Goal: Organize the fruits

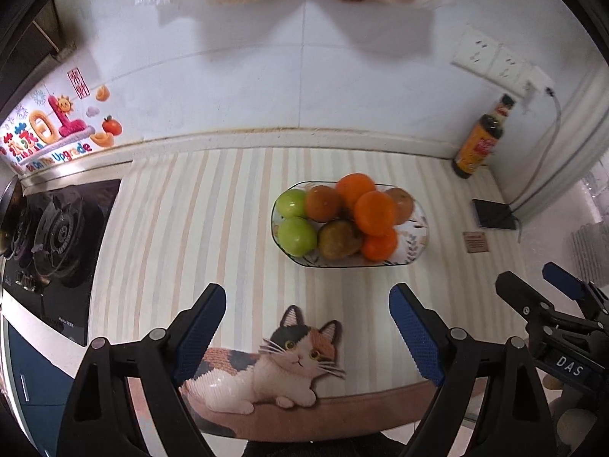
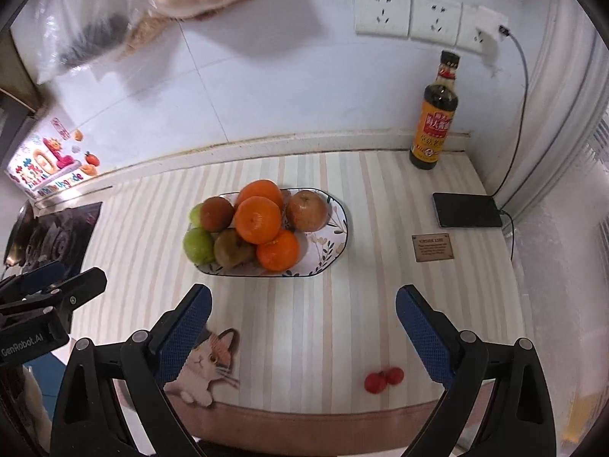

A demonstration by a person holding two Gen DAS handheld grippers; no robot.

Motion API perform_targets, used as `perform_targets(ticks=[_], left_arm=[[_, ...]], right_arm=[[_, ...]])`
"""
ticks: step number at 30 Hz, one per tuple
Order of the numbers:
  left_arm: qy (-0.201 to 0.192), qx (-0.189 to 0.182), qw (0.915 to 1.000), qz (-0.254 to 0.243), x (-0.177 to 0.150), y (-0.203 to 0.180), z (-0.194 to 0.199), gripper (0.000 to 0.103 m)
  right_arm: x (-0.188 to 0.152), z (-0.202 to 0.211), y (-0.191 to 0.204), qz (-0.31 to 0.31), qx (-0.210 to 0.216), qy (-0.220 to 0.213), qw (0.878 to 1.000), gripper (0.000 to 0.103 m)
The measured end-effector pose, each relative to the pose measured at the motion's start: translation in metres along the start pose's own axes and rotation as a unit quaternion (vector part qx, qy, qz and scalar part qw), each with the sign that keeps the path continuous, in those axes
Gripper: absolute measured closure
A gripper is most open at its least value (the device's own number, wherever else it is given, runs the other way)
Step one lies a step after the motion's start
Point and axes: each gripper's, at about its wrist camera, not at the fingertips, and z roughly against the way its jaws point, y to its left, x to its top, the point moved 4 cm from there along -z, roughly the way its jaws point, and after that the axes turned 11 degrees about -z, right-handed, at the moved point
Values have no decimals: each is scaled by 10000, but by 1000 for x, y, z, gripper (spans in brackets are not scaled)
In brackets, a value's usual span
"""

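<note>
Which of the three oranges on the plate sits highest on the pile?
The rear orange, at the back of the plate; the middle one leans against it, and the front one sits low by the rim.

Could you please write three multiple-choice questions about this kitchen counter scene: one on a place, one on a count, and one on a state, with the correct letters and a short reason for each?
1. Where does the dark sauce bottle stand?
A. inside the fruit plate
B. at the back of the counter by the wall, under the sockets
C. on the stove

2. How many green fruits lie in the plate?
A. two
B. four
C. none

3. In what state are the fingers of the right gripper?
A. shut on an orange
B. shut on the bottle
C. open, holding nothing

Answers:
1 B: the bottle stands against the wall below the sockets.
2 A: two green fruits sit at the plate's left end, beside the oranges.
3 C: the fingers stand wide apart over the striped mat with only the mat between them.
</note>
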Motion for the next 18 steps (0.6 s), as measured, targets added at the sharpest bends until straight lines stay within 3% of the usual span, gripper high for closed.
perform_targets(ticks=[11,18], left_arm=[[-418,-65,9990,-110,-14,-13,49,15],[-572,-62,9981,-206,-17,-18,62,15]], right_arm=[[-17,72,2,-22,91,-425,9991,4],[-19,92,6,-25,197,-572,9982,4]])
